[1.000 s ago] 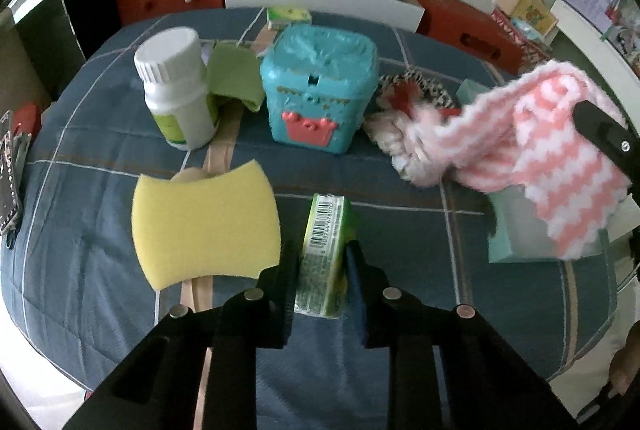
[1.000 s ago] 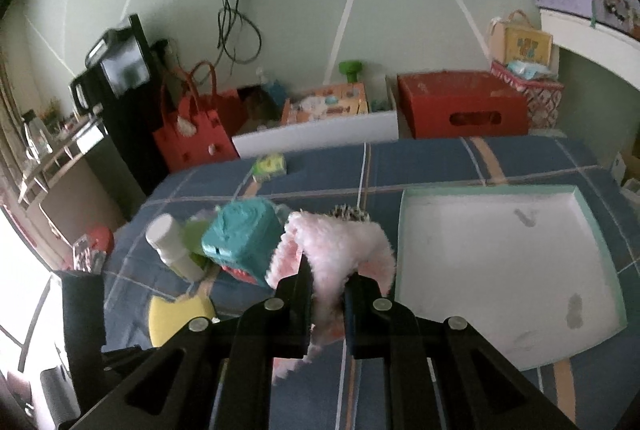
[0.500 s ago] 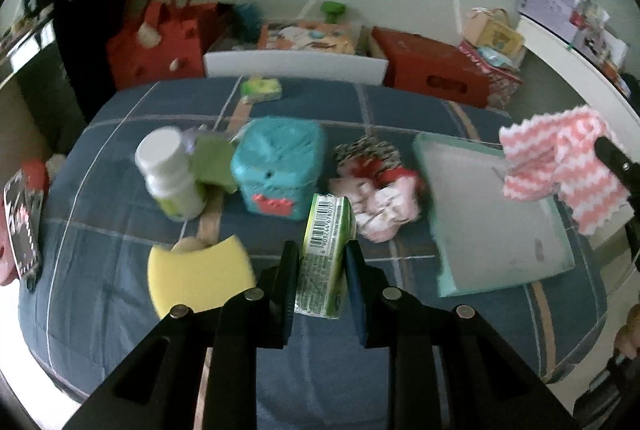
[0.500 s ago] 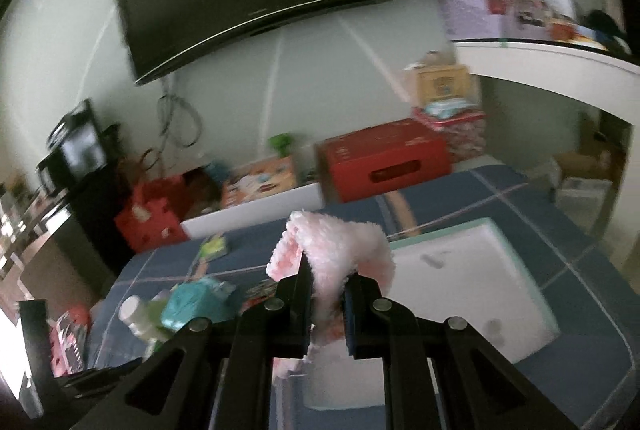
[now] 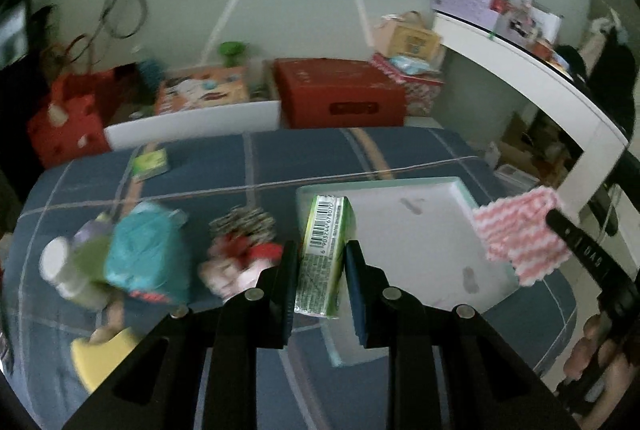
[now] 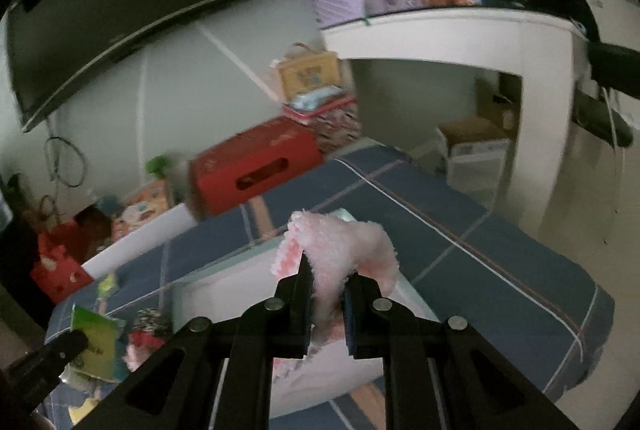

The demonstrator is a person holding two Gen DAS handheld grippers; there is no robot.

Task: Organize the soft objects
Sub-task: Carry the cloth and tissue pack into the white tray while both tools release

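Home bedroom: bed (image 5: 400, 150), wall television (image 6: 120, 2)

tray (image 5: 424, 230) right of toy cube (image 5: 146, 254)

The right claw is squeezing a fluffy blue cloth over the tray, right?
Not quite: the cloth is pink and white, not blue. The right wrist view shows the right claw shut on it above the tray.

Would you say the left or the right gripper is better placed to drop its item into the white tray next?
Right: its gripper holds the pink cloth over the white tray.
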